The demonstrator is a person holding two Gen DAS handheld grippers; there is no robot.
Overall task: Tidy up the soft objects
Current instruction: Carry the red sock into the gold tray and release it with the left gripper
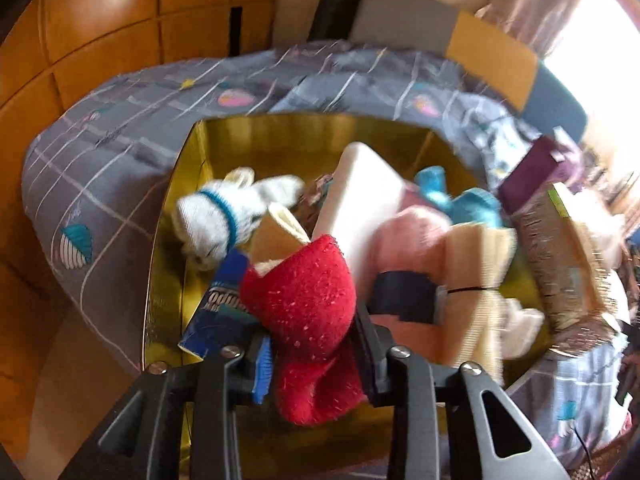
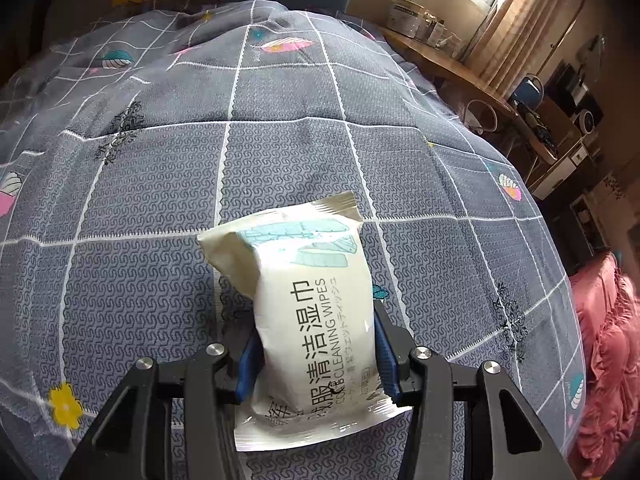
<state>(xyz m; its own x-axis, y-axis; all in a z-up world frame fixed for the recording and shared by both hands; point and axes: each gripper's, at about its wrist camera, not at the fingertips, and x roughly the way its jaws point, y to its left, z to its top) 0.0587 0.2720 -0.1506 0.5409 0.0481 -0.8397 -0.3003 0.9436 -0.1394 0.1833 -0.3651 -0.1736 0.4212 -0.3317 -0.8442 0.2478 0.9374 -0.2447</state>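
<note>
In the left wrist view a fuzzy red soft piece [image 1: 308, 300] sits between the two pads of my left gripper [image 1: 312, 340], and both pads touch it. It hangs over a gold box [image 1: 280, 136] that holds a white sock with blue stripes [image 1: 216, 216], a white block [image 1: 360, 200], a pink soft item [image 1: 404, 232], a teal one [image 1: 460, 200] and a blue pack [image 1: 224, 308]. In the right wrist view my right gripper [image 2: 316, 332] is shut on a white pack of cleaning wipes [image 2: 312, 304], just above the grey checked quilt [image 2: 160, 200].
The gold box rests on the grey quilt [image 1: 120, 140], with wooden panels [image 1: 100, 20] to its left. A brown ribbed piece [image 1: 560, 264] lies at the box's right rim. Pink bedding [image 2: 608, 340] and a cluttered wooden desk [image 2: 460, 68] stand right of the bed.
</note>
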